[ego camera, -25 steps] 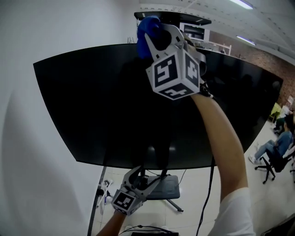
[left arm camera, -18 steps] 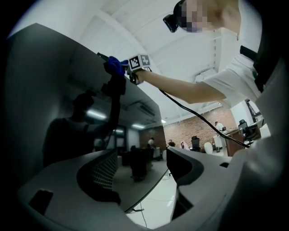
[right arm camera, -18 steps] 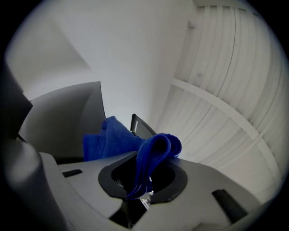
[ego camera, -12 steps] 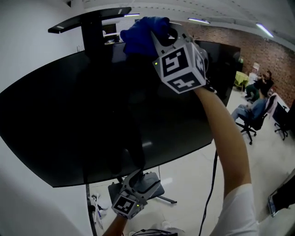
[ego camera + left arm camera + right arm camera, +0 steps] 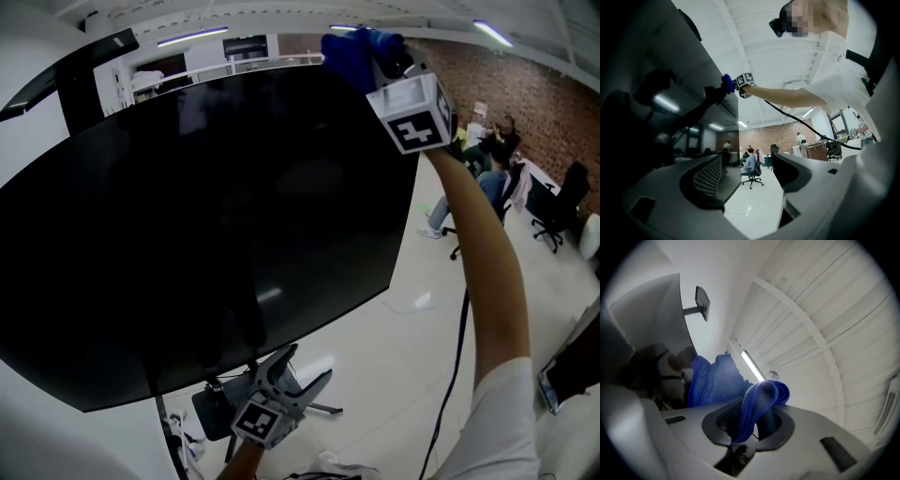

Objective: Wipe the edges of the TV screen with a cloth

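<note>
The large black TV screen (image 5: 206,216) fills the head view on its stand. My right gripper (image 5: 375,56) is raised to the screen's top edge near the right corner, shut on a blue cloth (image 5: 352,52) that presses against that edge. In the right gripper view the cloth (image 5: 736,390) is pinched between the jaws, its bulk bunched against the dark screen (image 5: 647,362). My left gripper (image 5: 305,370) hangs low below the screen's bottom edge, open, with nothing between its fingers. The left gripper view shows the cloth (image 5: 727,84) far up at the screen's edge.
The TV stand's base (image 5: 220,408) and cables lie on the pale floor under the screen. People sit on office chairs (image 5: 553,202) at the right by a brick wall. A white wall is on the left. A cable hangs from my right arm.
My right gripper with the cloth has slid right along the screen's top edge toward the right corner. The head view has swung right. My left gripper stays low and open.
</note>
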